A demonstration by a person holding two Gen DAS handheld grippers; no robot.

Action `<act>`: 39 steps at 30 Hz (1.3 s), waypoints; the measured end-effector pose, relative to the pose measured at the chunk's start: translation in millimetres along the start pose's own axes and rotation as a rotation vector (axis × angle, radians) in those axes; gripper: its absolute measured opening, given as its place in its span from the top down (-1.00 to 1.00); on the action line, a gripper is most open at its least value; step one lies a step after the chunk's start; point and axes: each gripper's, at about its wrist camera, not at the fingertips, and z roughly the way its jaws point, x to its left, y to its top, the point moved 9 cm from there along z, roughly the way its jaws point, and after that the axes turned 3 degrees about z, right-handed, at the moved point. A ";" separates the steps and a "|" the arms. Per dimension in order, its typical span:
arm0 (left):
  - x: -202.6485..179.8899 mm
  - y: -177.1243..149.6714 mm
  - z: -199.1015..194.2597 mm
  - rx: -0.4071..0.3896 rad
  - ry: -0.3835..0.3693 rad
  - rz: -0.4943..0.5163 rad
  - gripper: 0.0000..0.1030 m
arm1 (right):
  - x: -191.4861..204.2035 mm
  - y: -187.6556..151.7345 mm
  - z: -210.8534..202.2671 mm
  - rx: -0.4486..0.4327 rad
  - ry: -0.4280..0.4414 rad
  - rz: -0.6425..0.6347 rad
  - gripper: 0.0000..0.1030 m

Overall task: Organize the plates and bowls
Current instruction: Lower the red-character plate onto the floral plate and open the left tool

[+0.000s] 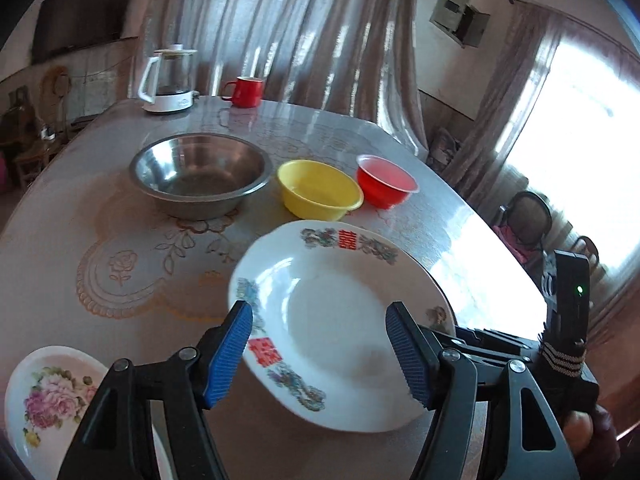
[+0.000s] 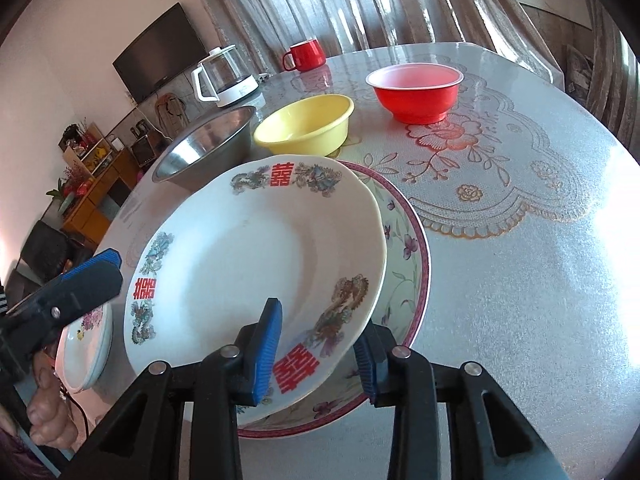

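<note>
Glazed white plate (image 2: 256, 256) (slippery, breakable) is pinched at its rim by the right gripper (image 2: 316, 354); left gripper (image 1: 320, 354) gapes empty.

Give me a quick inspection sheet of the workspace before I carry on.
Surface: table under a floral cover.
Job's things: white plate tilted over a pink-rimmed plate; rose plate; steel bowl, yellow bowl, red bowl.
Clutter: kettle, red mug.
Grippers: right hand-held gripper astride the white plate's rim; left hand-held gripper open.
Cables: nothing seen.
Surroundings: curtains, TV.
</note>
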 end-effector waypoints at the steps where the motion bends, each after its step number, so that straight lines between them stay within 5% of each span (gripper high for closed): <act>1: 8.5 2.2 -0.8 -0.007 0.023 -0.022 -0.43 | 0.0 -0.1 -0.4 0.000 0.000 0.003 0.34; 3: 23.7 3.5 3.8 0.002 0.059 -0.062 -0.58 | 0.2 -0.4 -0.5 -0.001 -0.006 -0.001 0.34; 10: 26.8 -12.3 35.6 0.104 0.005 -0.123 -0.60 | -1.4 1.3 -3.7 -0.006 -0.035 -0.014 0.34; 23: -6.5 -18.1 39.2 0.125 -0.031 -0.053 -0.66 | -9.7 17.0 -32.5 -0.107 -0.108 -0.023 0.32; 33: -21.3 -26.8 35.5 0.133 -0.060 -0.012 -0.69 | -22.3 13.1 -28.8 -0.093 -0.157 0.003 0.34; 39: 10.8 -26.3 17.6 0.097 0.038 -0.073 -0.71 | -21.1 15.3 -31.1 -0.100 -0.169 0.000 0.33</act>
